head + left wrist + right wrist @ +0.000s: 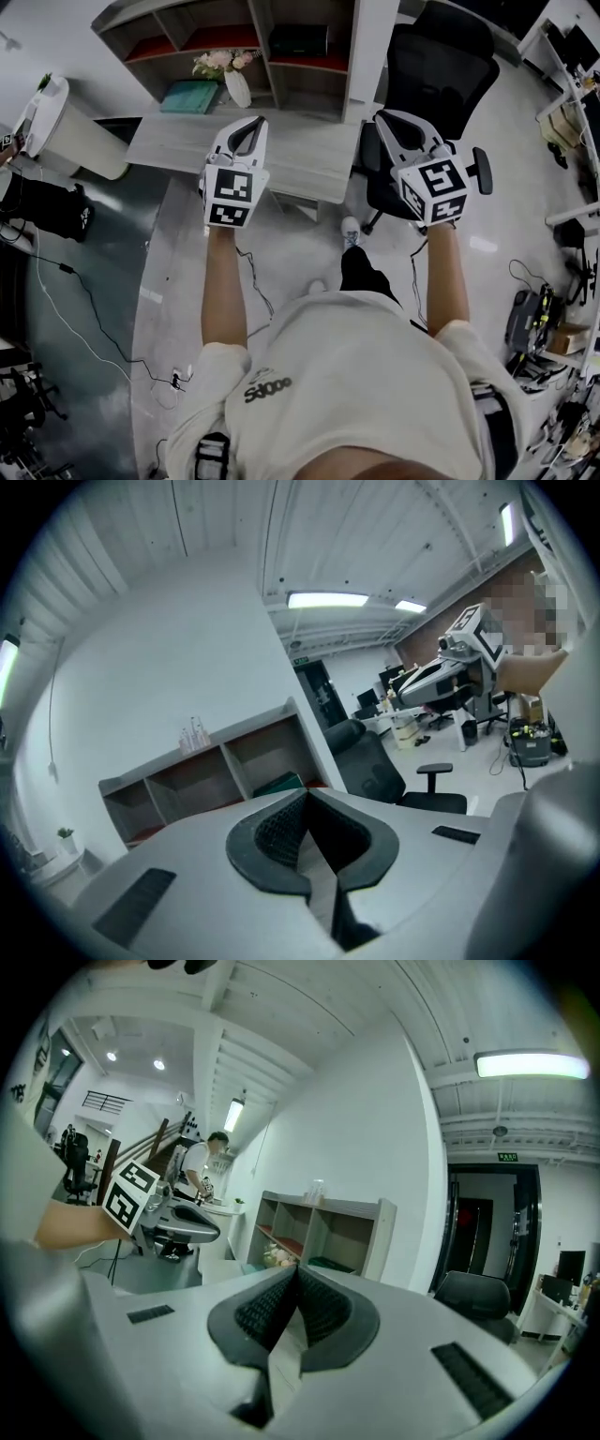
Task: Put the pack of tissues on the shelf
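reaching for the pack of tissues (190,96) from here can go wrong in 2 ways, i think. the pack lies flat on the desk (300,155), just beside the white vase (238,89) with flowers, so a gripper that comes in too far to the right can knock the vase over. the pack also looks soft and low, and jaws that close too high can slip off it. the shelf (367,56) stands right behind the desk, and 1 compartment already has a dark box (298,39), so a free one must be chosen. the left gripper (242,129) is fully closed, pads together, with nothing between them. the right gripper (401,124) is closed too and holds nothing. both hang in the air and touch nothing.
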Tool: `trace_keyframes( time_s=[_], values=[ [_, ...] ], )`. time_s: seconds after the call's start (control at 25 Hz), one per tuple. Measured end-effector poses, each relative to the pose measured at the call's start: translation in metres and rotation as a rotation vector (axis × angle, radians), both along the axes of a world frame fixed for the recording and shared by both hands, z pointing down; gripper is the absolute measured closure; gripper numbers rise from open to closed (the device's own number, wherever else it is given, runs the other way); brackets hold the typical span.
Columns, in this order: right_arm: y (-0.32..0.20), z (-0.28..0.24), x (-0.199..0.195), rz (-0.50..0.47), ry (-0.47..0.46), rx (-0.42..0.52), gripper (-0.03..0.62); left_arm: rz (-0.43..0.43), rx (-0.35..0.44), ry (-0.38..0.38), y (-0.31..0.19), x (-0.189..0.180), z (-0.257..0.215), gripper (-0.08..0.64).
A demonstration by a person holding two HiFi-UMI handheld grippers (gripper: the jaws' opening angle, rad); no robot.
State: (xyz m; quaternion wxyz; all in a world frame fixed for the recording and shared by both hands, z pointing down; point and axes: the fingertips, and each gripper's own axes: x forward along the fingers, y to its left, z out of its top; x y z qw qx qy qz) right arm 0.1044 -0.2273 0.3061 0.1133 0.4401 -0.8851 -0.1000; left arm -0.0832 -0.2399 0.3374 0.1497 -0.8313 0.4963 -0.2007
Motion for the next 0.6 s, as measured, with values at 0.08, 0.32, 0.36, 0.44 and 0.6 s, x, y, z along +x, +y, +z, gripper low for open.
trace_keyframes(
  time_s=[0.08, 0.32, 0.36, 0.44, 0.6],
  values=[
    [0.013, -0.003, -0.005, -0.004, 0.009, 0.013, 0.586, 0.010, 0.008, 0.014, 0.018, 0.000, -0.005, 0.541],
    [0.048, -0.011, -0.014, -0.009, 0.011, 0.043, 0.586, 0.018, 0.037, 0.023, 0.059, -0.003, -0.019, 0.541],
    [0.052, -0.011, -0.014, -0.007, 0.011, 0.046, 0.586, 0.018, 0.042, 0.023, 0.063, -0.004, -0.020, 0.541],
    [0.058, -0.011, -0.014, -0.003, 0.015, 0.053, 0.586, 0.017, 0.049, 0.024, 0.069, -0.005, -0.022, 0.541],
    [0.066, -0.013, -0.015, -0.002, 0.038, 0.064, 0.586, 0.019, 0.065, 0.011, 0.078, -0.004, -0.027, 0.541]
  ],
)
